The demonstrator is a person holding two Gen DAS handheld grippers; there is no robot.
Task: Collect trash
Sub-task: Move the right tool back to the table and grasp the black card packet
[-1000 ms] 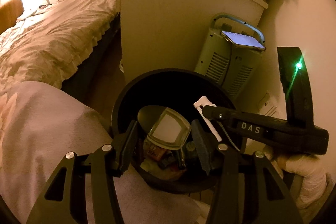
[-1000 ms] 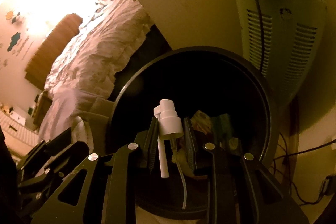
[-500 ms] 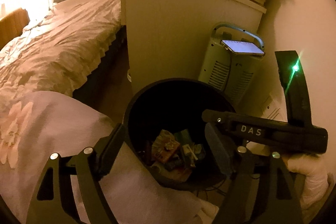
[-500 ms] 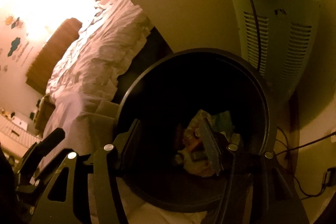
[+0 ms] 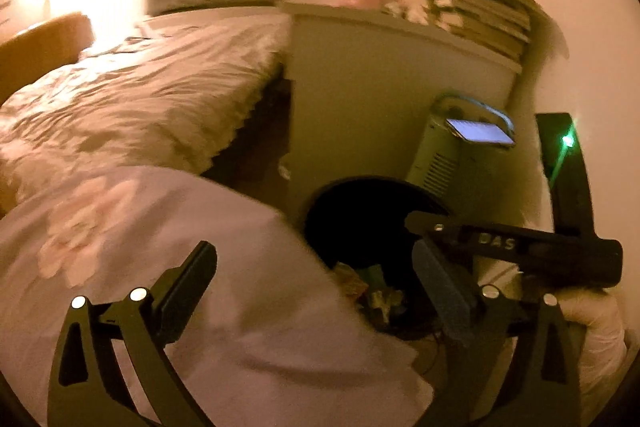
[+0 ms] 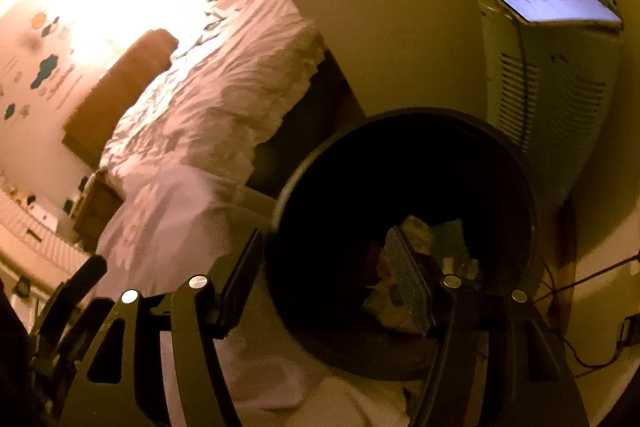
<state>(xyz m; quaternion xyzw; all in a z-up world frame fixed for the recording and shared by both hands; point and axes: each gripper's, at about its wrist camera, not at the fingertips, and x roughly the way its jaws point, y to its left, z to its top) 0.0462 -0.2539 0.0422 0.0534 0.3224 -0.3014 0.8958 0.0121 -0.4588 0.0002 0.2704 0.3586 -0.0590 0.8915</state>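
The left gripper (image 5: 316, 287) has just been opening and now stands spread wide with nothing between its pads, held above the pink floral bedding (image 5: 140, 239) beside the black waste bin (image 5: 360, 211). The right gripper (image 6: 328, 287) has also just been opening; its jaws are parted and empty, one finger outside the bin's near rim (image 6: 400, 359), the other over the bin mouth. The collected trash (image 6: 424, 243), wrappers and scraps, lies at the bottom of the bin. The bin is hemmed in: bedding touches its left edge, a pale cabinet side (image 5: 380, 99) stands just behind, and a green-white heater (image 6: 552, 99) with a lit phone (image 6: 560, 7) on top stands just right of it. Cables (image 6: 592, 307) trail on the floor right of the bin
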